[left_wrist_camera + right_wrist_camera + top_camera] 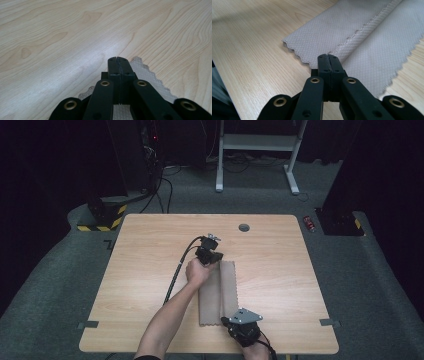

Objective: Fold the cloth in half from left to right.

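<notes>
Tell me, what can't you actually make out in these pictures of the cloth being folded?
- Left gripper, left gripper view: jaws closed; whether cloth is pinched is hidden by the jaws.
- Right gripper, right gripper view: the cloth edge beneath its tips is covered.
- High view: the right hand is cut off by the bottom edge.
- Small red object on the floor: too small to identify.

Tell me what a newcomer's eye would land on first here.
A beige cloth with scalloped edges lies folded lengthwise mid-table on the pale wooden table. The left claw sits shut at its far end, the right claw shut at its near end.
</notes>
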### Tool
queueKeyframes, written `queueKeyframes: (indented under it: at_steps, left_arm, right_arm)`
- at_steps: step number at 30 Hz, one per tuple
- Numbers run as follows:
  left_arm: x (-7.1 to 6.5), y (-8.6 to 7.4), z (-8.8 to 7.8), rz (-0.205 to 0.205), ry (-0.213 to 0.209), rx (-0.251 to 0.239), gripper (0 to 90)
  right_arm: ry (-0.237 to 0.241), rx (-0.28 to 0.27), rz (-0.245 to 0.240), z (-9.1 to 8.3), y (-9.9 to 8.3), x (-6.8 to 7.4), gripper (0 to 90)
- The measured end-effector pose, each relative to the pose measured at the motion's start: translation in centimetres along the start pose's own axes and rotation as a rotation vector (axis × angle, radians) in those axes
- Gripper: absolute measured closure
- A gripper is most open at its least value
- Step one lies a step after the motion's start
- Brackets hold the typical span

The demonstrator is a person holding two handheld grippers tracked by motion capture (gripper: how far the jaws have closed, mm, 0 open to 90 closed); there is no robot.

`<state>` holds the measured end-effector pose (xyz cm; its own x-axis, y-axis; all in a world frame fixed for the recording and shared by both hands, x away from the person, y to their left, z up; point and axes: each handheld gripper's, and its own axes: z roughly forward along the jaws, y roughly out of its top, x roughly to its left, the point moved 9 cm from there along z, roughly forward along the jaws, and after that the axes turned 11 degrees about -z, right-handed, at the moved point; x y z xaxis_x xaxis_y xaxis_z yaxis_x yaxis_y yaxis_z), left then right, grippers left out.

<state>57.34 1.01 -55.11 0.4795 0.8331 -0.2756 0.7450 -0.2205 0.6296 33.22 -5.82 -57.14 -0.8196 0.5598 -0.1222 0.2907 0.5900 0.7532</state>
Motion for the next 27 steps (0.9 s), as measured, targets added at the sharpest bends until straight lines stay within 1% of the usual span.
queueKeyframes:
  at_steps: [1, 6, 7, 10, 11, 15, 19, 24, 27]
  left_arm:
    - [-0.2, -0.1, 0.3, 0.003, 0.000, 0.009, 90.0]
    - [-0.6, -0.1, 0.7, 0.006, -0.004, 0.012, 90.0]
    - [-0.8, -0.1, 0.8, 0.006, -0.007, 0.012, 90.0]
    - [-1.1, 0.0, 1.1, 0.013, -0.006, 0.013, 90.0]
    - [-1.2, 0.1, 1.2, 0.009, -0.009, 0.015, 90.0]
    - [-1.6, 0.2, 1.6, 0.016, -0.004, 0.019, 90.0]
    - [-2.0, 0.2, 1.9, 0.024, -0.006, 0.021, 90.0]
    - [-2.1, 0.3, 2.2, 0.023, -0.001, 0.021, 90.0]
    - [-2.2, 0.2, 2.4, 0.016, 0.000, 0.024, 89.9]
  right_arm:
    - [-0.003, 0.000, 0.008, -0.2, -0.3, -0.1, 90.0]
    - [-0.012, 0.002, 0.012, -0.6, -0.7, -0.3, 90.0]
    - [-0.017, 0.001, 0.022, -0.8, -0.9, -0.5, 90.0]
    - [-0.022, -0.001, 0.026, -0.9, -1.1, -0.7, 90.0]
    - [-0.025, 0.001, 0.030, -1.0, -1.2, -0.8, 90.0]
    - [-0.032, 0.004, 0.046, -1.2, -1.7, -1.1, 90.0]
    - [-0.038, 0.007, 0.049, -1.4, -2.0, -1.4, 90.0]
    - [-0.044, 0.011, 0.053, -1.4, -2.3, -1.6, 90.0]
    - [-0.046, 0.016, 0.062, -1.5, -2.5, -1.8, 90.0]
